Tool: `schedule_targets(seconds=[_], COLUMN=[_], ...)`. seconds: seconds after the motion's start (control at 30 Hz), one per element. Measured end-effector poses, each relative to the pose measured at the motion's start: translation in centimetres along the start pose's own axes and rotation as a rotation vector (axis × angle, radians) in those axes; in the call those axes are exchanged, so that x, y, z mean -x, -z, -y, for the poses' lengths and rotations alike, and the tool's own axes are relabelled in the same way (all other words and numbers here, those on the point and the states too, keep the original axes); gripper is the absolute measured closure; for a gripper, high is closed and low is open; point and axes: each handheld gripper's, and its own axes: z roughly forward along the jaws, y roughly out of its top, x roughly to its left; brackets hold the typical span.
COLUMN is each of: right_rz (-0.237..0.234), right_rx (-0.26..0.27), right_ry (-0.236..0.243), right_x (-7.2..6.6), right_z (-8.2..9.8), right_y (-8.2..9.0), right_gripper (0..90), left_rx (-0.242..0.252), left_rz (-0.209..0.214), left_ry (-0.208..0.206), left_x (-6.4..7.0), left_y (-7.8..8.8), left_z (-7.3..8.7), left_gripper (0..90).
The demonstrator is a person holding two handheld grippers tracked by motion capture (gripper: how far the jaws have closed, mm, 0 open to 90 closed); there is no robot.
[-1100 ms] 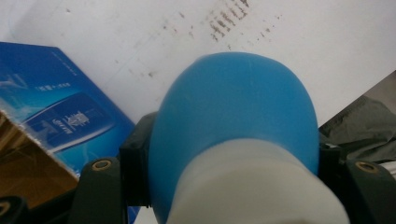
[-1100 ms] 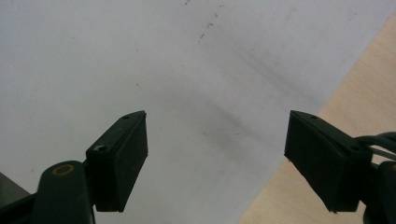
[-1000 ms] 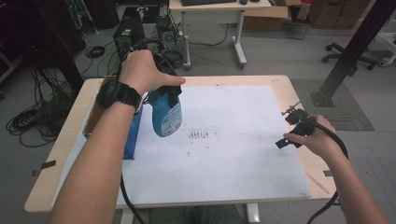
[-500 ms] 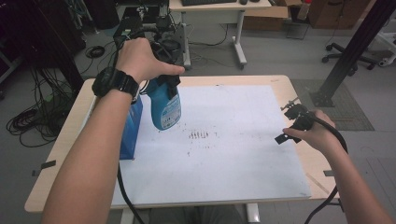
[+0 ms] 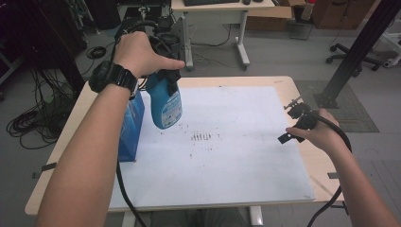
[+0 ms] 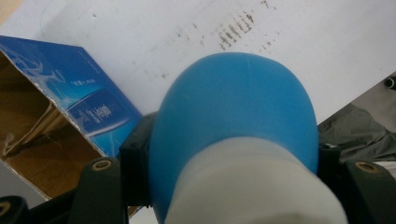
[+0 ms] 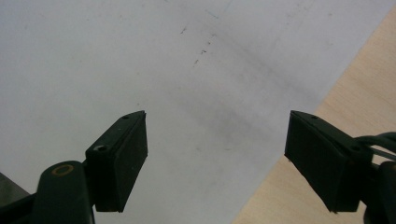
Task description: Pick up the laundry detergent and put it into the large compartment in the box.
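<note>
Jaws of the left gripper clamp the blue bottle — lifted higher; right gripper wide.

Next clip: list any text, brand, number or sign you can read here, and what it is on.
Nothing can be quoted with confidence.
Blue box: white printed characters on its side, too blurred to read.
Blue bottle held in the left claw: a pale label, print too small to read.
White sheet: dark smudges, not writing.

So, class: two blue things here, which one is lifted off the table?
The blue bottle, clamped in the left gripper; the blue box stands on the table.
</note>
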Motion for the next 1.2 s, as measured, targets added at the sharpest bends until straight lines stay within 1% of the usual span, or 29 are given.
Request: schedule_targets(seconds=[0.1, 0.4, 0.43, 0.53, 0.77, 0.9, 1.0, 1.2], right_rz=[0.0, 0.001, 0.0, 0.0, 0.001, 0.0, 0.0, -0.002], right_rx=[0.0, 0.001, 0.001, -0.002, -0.002, -0.003, -0.004, -0.006], right_ry=[0.001, 0.006, 0.006, 0.007, 0.005, 0.008, 0.01, 0.005], right_x=[0.0, 0.0, 0.0, -0.1, 0.0, 0.0, 0.0, 0.1], right_z=[-0.1, -0.4, -0.4, -0.4, -0.6, -0.7, -0.8, -0.8], right_y=[0.1, 0.1, 0.1, 0.1, 0.1, 0.0, 0.0, -0.2], right_gripper=[21.2, 21.1, 21.1, 21.1, 21.0, 21.0, 20.9, 20.9], left_rx=[-0.007, 0.001, 0.006, 0.005, 0.02, 0.021, 0.023, 0.03], left_rz=[0.002, -0.005, -0.007, -0.012, -0.02, -0.024, -0.029, -0.051], left_ry=[0.008, 0.037, 0.049, 0.068, 0.121, 0.143, 0.161, 0.211], left_x=[-0.2, -1.0, -1.1, -1.4, -2.3, -2.8, -3.2, -4.1], left_y=[0.2, 0.9, 1.0, 1.3, 2.0, 2.3, 2.5, 3.1], left_z=[0.1, 0.4, 0.4, 0.6, 1.1, 1.4, 1.6, 2.0], left_gripper=[36.9, 36.9, 36.9, 36.9, 36.9, 36.9, 36.9, 37.0])
